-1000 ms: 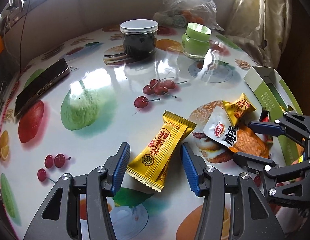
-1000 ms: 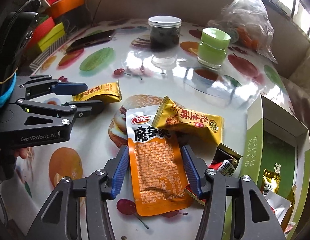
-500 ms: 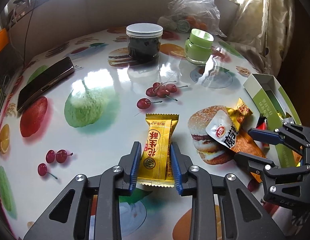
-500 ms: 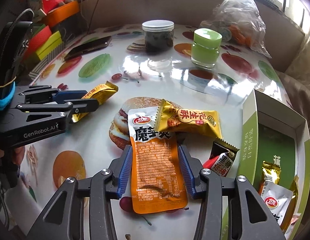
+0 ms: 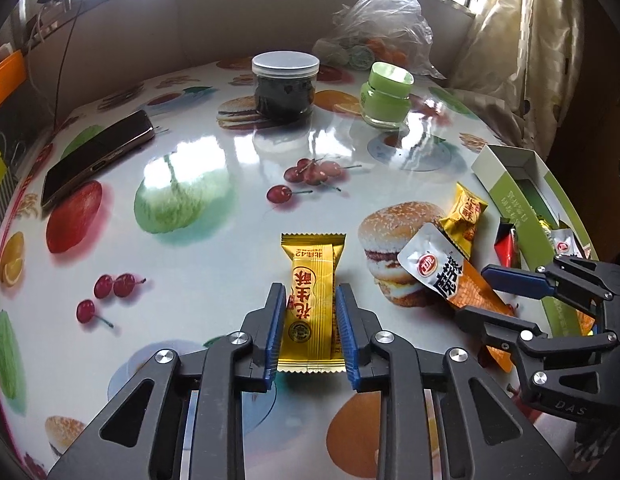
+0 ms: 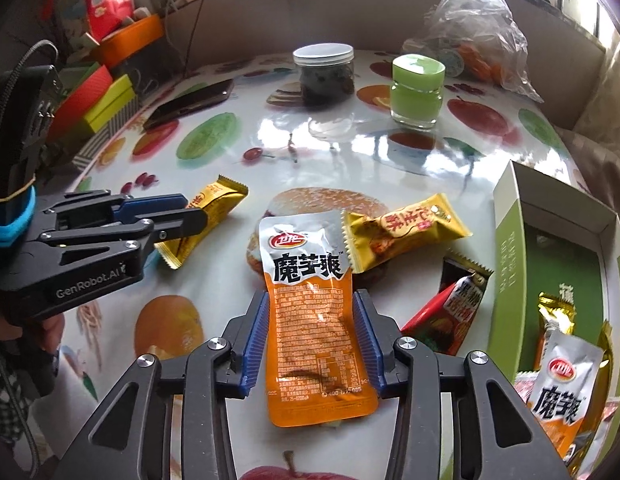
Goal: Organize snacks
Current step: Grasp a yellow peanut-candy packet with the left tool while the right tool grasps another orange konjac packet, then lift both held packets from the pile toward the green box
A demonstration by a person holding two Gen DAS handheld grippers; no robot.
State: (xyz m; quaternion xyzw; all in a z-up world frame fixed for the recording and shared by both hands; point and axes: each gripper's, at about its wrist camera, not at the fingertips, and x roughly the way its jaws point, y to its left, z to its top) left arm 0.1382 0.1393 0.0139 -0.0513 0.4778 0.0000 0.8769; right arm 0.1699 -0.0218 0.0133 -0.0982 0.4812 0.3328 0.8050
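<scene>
our left gripper [image 5: 310,300] is clamped on a yellow bar [image 5: 313,300], both blue pads pressed against its long sides, near the front edge of the table [image 5: 189,160]. our right gripper [image 6: 310,312] has its pads against the sides of an orange pouch [image 6: 316,320], gripping it; the pouch's silver top lies over a printed burger. a second yellow snack [image 6: 406,232] touches the pouch's upper right corner, and a red packet [image 6: 454,308] lies just beside the green box [image 6: 510,256] at the table's right edge. the box holds more packets, one a matching pouch [image 6: 562,392]. toward the far edge stand a dark jar [image 5: 285,84] and a green jar [image 5: 386,96], with a plastic bag [image 5: 382,28] behind them. a phone [image 5: 97,156] lies near the left edge.
</scene>
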